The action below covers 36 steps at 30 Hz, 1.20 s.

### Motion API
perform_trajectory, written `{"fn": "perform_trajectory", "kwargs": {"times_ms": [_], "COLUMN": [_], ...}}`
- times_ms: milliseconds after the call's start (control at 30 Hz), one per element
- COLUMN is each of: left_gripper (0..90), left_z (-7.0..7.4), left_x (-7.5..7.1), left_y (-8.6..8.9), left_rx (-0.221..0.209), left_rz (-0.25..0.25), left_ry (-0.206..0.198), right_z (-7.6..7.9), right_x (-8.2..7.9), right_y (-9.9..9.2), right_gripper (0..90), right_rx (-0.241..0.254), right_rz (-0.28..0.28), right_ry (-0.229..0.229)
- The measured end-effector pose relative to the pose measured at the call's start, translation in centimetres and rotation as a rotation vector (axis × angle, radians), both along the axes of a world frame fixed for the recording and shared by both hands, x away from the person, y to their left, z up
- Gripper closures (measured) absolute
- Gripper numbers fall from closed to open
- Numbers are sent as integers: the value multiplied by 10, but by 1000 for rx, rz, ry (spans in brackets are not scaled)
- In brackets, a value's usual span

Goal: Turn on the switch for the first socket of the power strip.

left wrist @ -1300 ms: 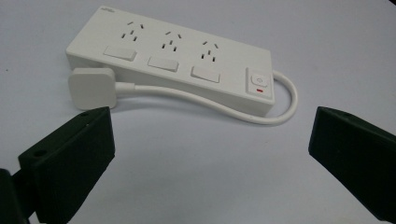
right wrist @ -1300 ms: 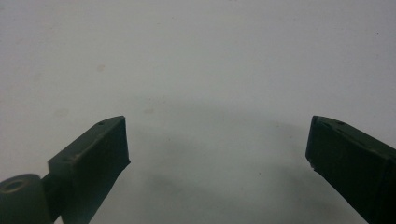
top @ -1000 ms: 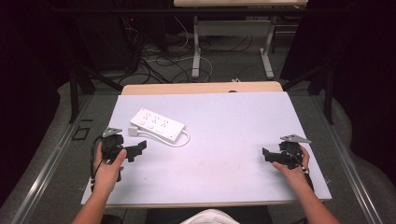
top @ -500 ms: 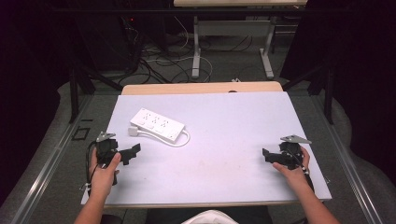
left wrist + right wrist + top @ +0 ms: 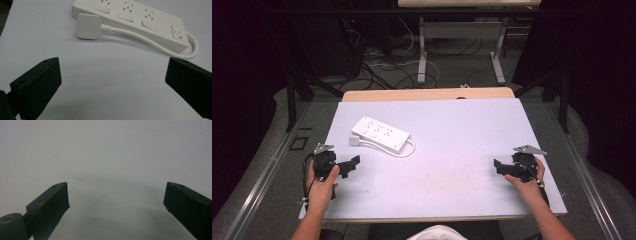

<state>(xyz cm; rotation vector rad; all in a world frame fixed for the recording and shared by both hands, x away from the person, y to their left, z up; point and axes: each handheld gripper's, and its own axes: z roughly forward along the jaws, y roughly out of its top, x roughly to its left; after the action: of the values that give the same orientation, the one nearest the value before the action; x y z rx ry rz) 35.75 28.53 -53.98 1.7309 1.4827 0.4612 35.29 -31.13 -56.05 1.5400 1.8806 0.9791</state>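
A white power strip [image 5: 382,133] lies on the pale table [image 5: 452,145], left of the middle, with its short cord looped round to a white plug [image 5: 355,141] at its near left end. In the left gripper view the power strip [image 5: 140,18] and plug [image 5: 88,26] lie just beyond my open jaws. My left gripper [image 5: 352,165] rests at the table's left front, a short way below the strip, open and holding nothing. My right gripper [image 5: 499,166] sits at the right front, open over bare table [image 5: 112,157].
A wooden board [image 5: 427,94] borders the table's far edge. Beyond it the floor holds cables [image 5: 382,60] and the metal legs of another table [image 5: 422,55]. Dark curtains stand to either side.
My left gripper has drawn back toward the table's left front corner, away from the power strip. The right gripper has stayed put.
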Motion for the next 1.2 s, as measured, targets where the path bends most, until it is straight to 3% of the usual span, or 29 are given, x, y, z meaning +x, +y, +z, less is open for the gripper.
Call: {"fn": "perform_trajectory", "kwargs": {"times_ms": [100,167,733,767,1200], "left_gripper": [4,4,4,4,4], "left_z": [-4,-6,-17,-16,-20], "left_x": [1,1,2,1,2], "left_y": [1,2,4,4,-1], "left_rx": [24,43,42,46,55], "left_rz": [1,2,11,4,-1], "left_ry": [-10,6,32,48,49], "right_z": [-1,0,1,1,1], "right_x": [0,0,0,0,0], "right_y": [0,0,-1,-1,-1], "right_gripper": [54,54,54,54,54], "right_rx": [-5,-4,-4,-4,-3], "right_rz": [4,5,7,7,10], "right_ry": [0,0,-6,-6,-6]}}
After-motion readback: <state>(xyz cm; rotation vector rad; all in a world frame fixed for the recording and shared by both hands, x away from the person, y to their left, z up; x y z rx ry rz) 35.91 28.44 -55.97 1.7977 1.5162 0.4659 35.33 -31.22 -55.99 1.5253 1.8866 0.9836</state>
